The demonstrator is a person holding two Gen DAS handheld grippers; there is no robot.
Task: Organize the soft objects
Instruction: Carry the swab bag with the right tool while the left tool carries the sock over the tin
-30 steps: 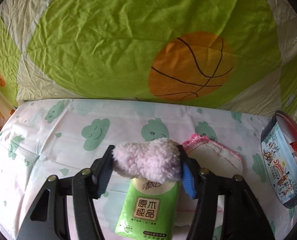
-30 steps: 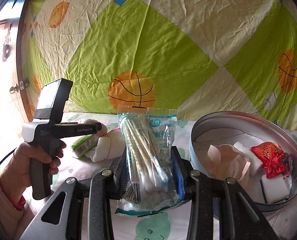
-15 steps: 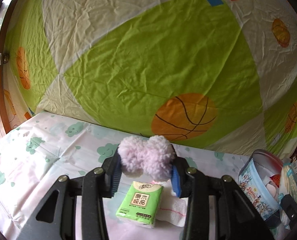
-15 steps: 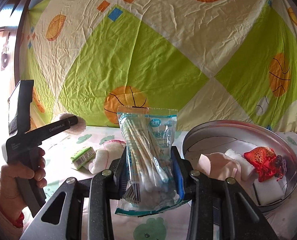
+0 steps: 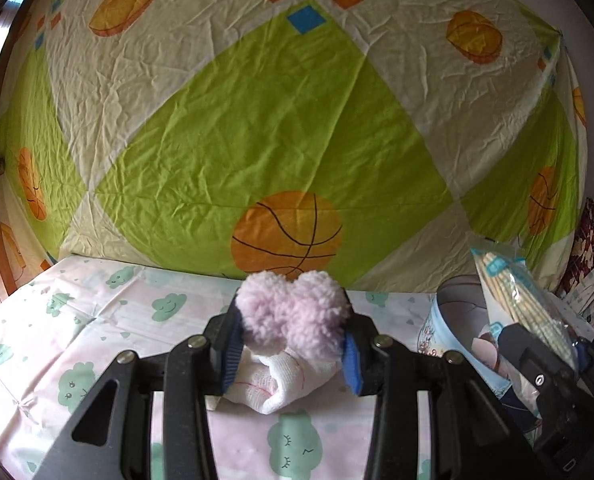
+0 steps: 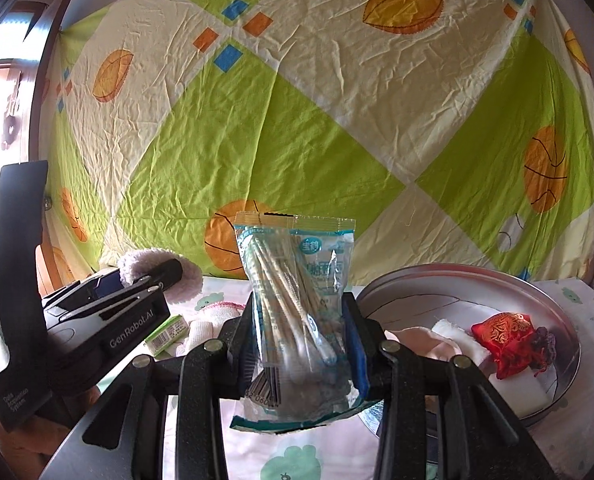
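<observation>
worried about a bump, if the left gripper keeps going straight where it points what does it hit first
Probably the hanging green and cream basketball-print sheet; the left gripper, shut on the fluffy pink pom-pom, seems aimed above the folded white cloth. Depth is unclear.

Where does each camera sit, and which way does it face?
Left wrist: on the left hand-held gripper, facing the ball-print sheet; its fingers clamp a pink fluffy puff above a white cloth.
Right wrist: on the right hand-held gripper, facing the same sheet; it clamps a cotton swab bag beside the round tin.
Shared: puff, cloth, tin, swab bag; each view shows the other gripper.
</observation>
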